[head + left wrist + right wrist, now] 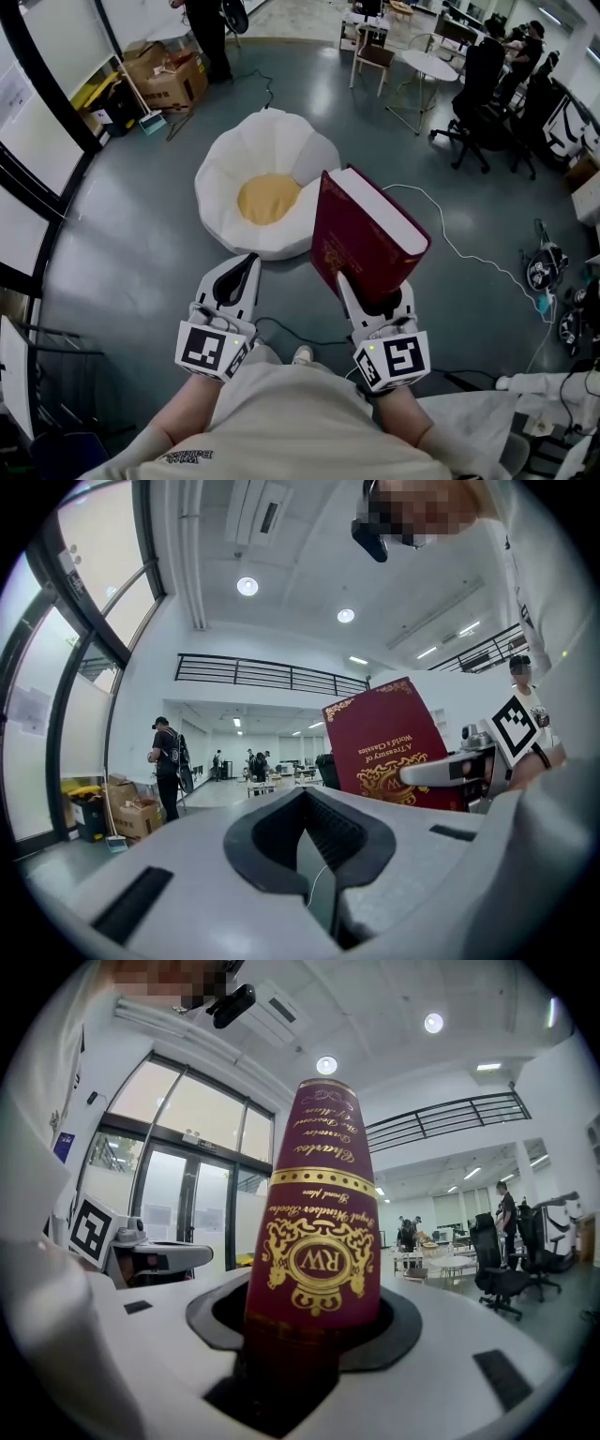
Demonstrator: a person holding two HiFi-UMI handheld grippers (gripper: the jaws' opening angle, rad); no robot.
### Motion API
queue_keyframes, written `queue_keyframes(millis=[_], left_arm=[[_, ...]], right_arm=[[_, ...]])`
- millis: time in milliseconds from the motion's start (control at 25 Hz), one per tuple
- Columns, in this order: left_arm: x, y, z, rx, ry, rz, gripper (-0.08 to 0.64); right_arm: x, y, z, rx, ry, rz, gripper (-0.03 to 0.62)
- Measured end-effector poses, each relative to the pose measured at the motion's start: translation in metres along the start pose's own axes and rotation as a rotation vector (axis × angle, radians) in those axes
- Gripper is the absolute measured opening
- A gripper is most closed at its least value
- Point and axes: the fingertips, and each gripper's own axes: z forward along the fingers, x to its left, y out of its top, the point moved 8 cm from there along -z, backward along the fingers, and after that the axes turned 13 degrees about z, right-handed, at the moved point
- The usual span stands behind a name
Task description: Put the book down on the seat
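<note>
Left gripper (pixel 242 267) hangs empty, fingers together, short of the white seat (pixel 225 164). The red book (pixel 366 234) stands upright over the floor just beside it, clamped at its lower end by the right gripper (pixel 373 298). With a hold apparently so low, the heavy volume could tip, slip free and land short.

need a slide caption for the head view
Right gripper holds a thick red book by one end near the white, yellow-centred seat; left gripper shut, empty.
</note>
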Motion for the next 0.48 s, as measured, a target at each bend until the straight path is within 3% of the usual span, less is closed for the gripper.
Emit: queue_keyframes(millis=[200, 480], left_arm=[[-0.029, 0.008, 0.003, -0.013, 0.005, 0.004, 0.003], [-0.034, 0.004, 0.009, 0.001, -0.002, 0.013, 0.005]], right_arm=[[-0.022, -0.001, -0.026, -0.016, -0.001, 0.005, 0.230], [-0.034, -0.004, -0.022, -0.034, -0.003, 0.020, 0.230]])
